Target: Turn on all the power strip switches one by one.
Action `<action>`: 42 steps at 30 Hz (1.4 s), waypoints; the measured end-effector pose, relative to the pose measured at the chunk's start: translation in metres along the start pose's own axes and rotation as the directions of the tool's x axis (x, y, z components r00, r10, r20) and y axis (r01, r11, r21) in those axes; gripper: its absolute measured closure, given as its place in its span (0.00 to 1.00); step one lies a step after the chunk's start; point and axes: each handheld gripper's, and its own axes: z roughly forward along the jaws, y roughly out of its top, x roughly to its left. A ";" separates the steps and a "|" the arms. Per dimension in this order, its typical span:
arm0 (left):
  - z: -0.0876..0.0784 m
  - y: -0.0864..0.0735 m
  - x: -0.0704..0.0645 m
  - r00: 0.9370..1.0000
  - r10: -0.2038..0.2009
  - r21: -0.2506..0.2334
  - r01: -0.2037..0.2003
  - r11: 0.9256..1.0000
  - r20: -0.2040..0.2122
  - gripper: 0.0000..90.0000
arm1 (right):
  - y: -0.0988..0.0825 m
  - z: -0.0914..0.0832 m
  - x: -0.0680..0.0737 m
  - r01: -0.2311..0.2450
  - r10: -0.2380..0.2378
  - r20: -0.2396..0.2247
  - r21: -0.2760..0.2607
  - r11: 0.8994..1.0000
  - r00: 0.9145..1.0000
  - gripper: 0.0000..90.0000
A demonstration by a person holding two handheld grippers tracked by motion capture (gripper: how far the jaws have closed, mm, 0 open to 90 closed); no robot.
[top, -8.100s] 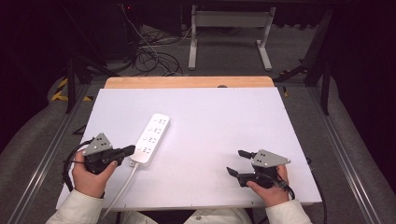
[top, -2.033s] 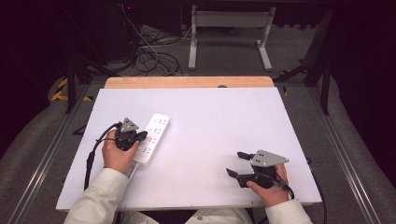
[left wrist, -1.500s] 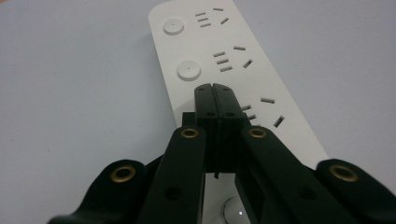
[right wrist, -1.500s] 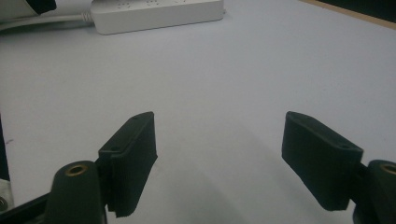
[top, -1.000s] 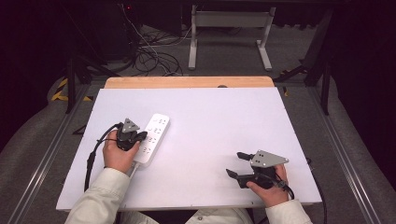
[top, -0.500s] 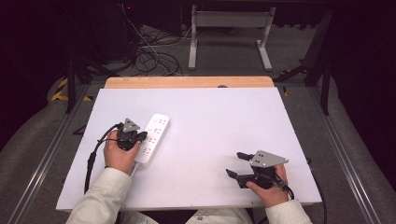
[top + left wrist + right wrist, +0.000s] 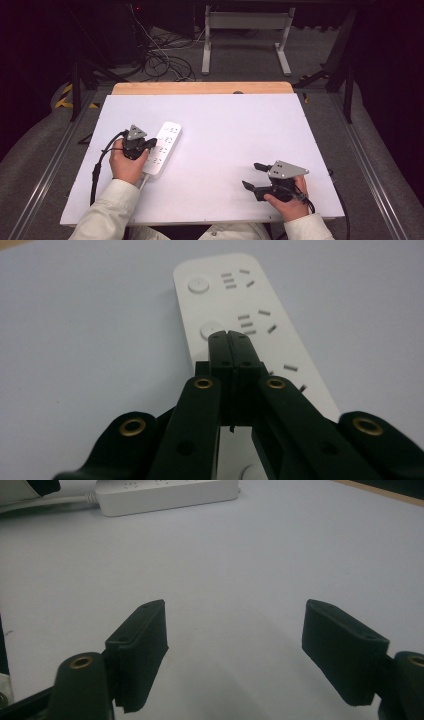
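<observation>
Nearest the person, the right gripper (image 7: pixel 256 176) rests on the white table (image 7: pixel 240 130) by its near right edge, jaws spread wide with nothing between them; in the right gripper view only bare table lies between the two black pads (image 7: pixel 142 650). Farther in on the left, the left gripper (image 7: pixel 148 145) is pressed shut, jaw against jaw, holding nothing; its joined tips sit over the power strip (image 7: pixel 163 148), at a round button (image 7: pixel 209 331) beside the second socket group, though whether they touch it cannot be told. The power strip lies flat on the left half of the table; its long axis runs from near-left to far-right, rounded end pointing away, cord (image 7: pixel 141 181) leaving the near end toward the person. No brand or lettering can be read on it; only socket slots and round buttons show.
</observation>
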 end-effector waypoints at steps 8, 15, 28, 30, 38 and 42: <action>0.001 0.009 0.005 1.000 0.002 -0.024 -0.002 1.000 0.012 1.00 | 0.000 0.001 0.000 -0.002 0.002 0.002 0.004 1.000 1.000 0.30; 0.013 0.019 0.004 0.999 0.049 0.007 -0.049 0.999 0.002 1.00 | 0.000 0.001 0.000 -0.001 0.001 -0.002 0.005 1.000 1.000 0.30; 0.035 0.020 0.007 0.999 0.045 0.077 -0.045 0.996 -0.003 1.00 | 0.000 0.000 0.000 0.000 0.000 -0.008 0.001 1.000 1.000 0.30; 0.035 0.019 0.008 0.999 0.050 0.077 -0.050 0.996 -0.003 1.00 | 0.000 0.000 0.000 0.000 0.000 -0.008 0.001 1.000 1.000 0.30; 0.035 0.021 0.007 0.998 0.065 0.088 -0.065 0.994 0.002 1.00 | 0.000 0.000 0.000 -0.001 0.001 -0.009 0.004 1.000 1.000 0.30; 0.035 0.021 0.008 0.998 0.062 0.095 -0.062 0.994 0.006 1.00 | 0.000 0.001 0.000 0.001 -0.001 -0.009 0.004 1.000 1.000 0.30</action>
